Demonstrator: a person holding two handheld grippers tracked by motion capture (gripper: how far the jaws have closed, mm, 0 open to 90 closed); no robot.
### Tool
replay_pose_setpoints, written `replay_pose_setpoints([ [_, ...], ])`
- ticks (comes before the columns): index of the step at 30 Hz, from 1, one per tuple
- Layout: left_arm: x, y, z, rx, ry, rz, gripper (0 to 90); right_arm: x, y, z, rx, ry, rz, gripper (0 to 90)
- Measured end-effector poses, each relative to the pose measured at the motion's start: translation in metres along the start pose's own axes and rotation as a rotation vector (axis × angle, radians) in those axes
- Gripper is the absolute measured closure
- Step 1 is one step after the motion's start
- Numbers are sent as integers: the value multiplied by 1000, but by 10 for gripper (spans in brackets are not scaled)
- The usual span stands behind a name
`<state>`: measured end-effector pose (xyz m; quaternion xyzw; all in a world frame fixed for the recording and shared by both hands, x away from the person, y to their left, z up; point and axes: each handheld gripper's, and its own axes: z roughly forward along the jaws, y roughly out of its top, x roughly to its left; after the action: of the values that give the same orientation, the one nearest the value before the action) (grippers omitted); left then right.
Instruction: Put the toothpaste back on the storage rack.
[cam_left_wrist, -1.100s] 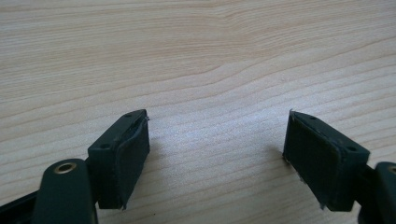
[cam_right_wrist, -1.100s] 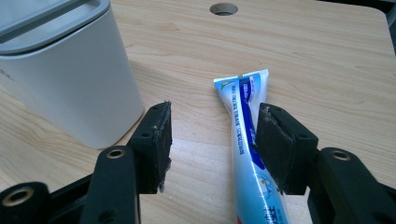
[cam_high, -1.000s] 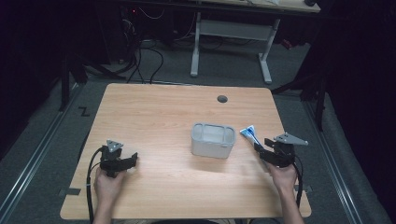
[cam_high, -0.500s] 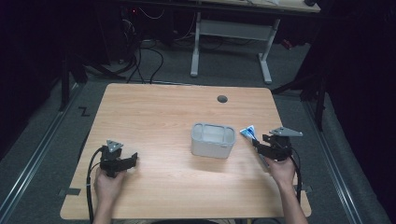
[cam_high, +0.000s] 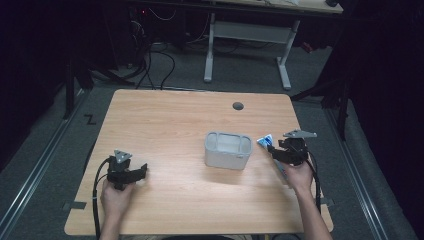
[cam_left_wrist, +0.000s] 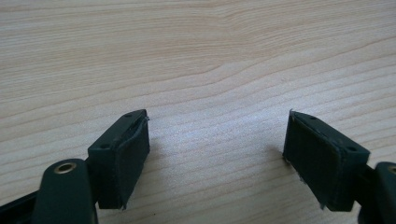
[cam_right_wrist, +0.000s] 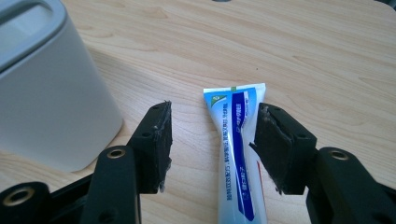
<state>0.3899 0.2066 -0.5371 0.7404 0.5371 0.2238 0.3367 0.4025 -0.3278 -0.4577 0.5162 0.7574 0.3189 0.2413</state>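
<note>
**Right gripper closing in on toothpaste tube**

Moved forward since a second ago: right gripper (cam_right_wrist: 211, 144), jaws wide, now straddling toothpaste tube (cam_right_wrist: 237, 154) flat on table (cam_right_wrist: 303, 51), nearer the right-hand jaw, untouched. Grey container (cam_right_wrist: 46, 93) beyond the other jaw. Left gripper (cam_left_wrist: 217, 156) wide, empty. Likely next: grasp.

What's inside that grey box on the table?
The grey plastic box is open on top, showing pale inner walls and nothing sticking out. Its near wall hides the bottom, so something small could lie there.

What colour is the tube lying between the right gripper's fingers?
The tube is white and light blue with a dark blue stripe, clearest in the right gripper view.
</note>
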Motion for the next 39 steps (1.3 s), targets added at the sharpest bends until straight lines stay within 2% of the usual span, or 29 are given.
replay_pose_setpoints([
  [7, 0, 0, 0, 0, 0, 0, 230, 4, 9, 11, 32, -12, -24, 465],
  [15, 0, 0, 0, 0, 0, 0, 229, 1, 11, 30, 112, -31, -30, 464],
  [19, 0, 0, 0, 0, 0, 0, 229, -1, 13, 41, 171, -45, -33, 464],
  [23, 0, 0, 0, 0, 0, 0, 229, -3, 13, 48, 198, -56, -39, 465],
  [31, 0, 0, 0, 0, 0, 0, 230, -9, 10, 59, 276, -81, -15, 467],
  [39, 0, 0, 0, 0, 0, 0, 230, -8, 14, 70, 341, -87, -30, 474],
])
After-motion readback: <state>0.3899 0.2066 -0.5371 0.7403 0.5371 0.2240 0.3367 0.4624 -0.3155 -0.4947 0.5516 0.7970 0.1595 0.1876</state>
